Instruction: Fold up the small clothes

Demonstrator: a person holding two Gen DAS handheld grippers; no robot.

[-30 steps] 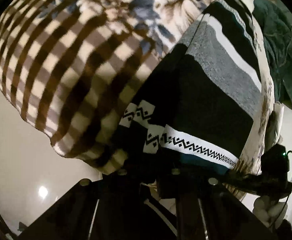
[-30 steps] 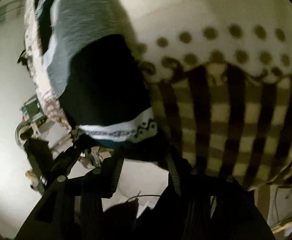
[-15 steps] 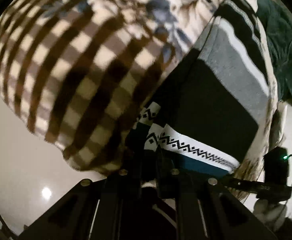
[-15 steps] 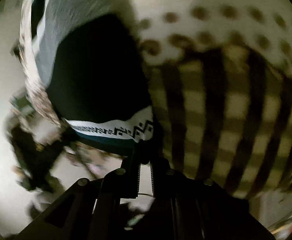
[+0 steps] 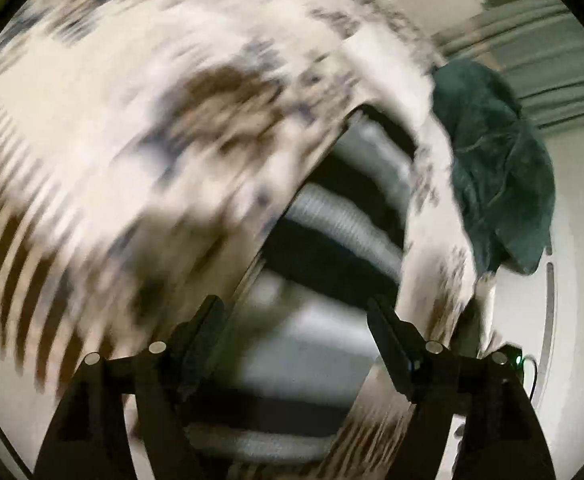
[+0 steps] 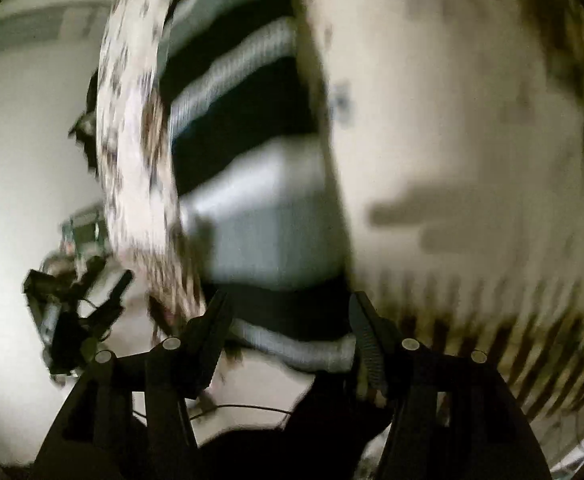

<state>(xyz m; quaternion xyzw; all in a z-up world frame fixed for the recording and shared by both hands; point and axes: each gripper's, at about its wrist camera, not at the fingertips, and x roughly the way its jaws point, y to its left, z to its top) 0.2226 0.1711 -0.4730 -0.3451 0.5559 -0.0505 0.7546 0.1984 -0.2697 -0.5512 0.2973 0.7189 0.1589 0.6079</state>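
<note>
A striped garment [image 5: 332,248] in black, grey and white bands lies folded on the patterned blanket [image 5: 132,140]. Both views are blurred by motion. My left gripper [image 5: 294,314] hangs above the garment's near part, its jaws opening, and nothing is pressed between the fingers. In the right wrist view the same striped garment [image 6: 260,208] lies ahead and below. My right gripper [image 6: 290,306] is over its near edge with the jaws opening and the pads clear of the cloth. The other gripper [image 6: 72,312] shows dark at the left of that view.
A dark green cloth [image 5: 496,160] lies heaped at the blanket's right side. The blanket [image 6: 472,140] has a checked border and floral print, over a pale surface [image 5: 572,280]. A thin cable [image 6: 244,406] runs below the right gripper.
Both grippers held the garment's patterned hem shut; now both have let go, spread their fingers and pulled up and back. The hem lies folded over onto the garment.
</note>
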